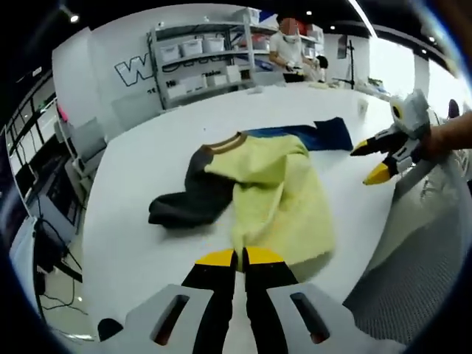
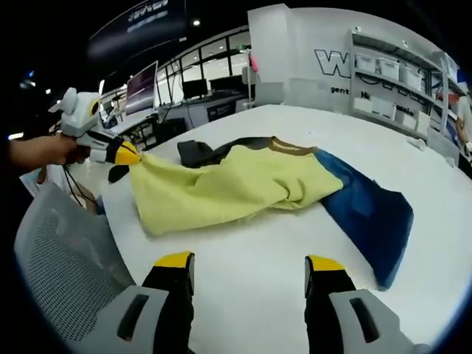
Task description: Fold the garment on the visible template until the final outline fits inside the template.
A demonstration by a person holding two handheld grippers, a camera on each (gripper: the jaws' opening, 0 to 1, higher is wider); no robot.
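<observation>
The white table (image 1: 162, 147) filled the middle of both views, a grey mesh chair (image 2: 59, 258) at its near edge and shelving (image 1: 206, 55) against the far wall. On it lay the garment (image 2: 243, 184), a yellow body with a dark sleeve and a blue sleeve, partly folded; it sat at the centre of the left gripper view (image 1: 273, 192) and across the upper middle of the right gripper view. Your left gripper (image 1: 240, 258), at the bottom centre of its own view, had its yellow-tipped jaws clenched together on the garment's near hem; in the right gripper view it showed at the left edge (image 2: 125, 154), pinching the yellow cloth. Your right gripper (image 2: 251, 262) stood released, jaws wide apart above bare table, touching nothing.
</observation>
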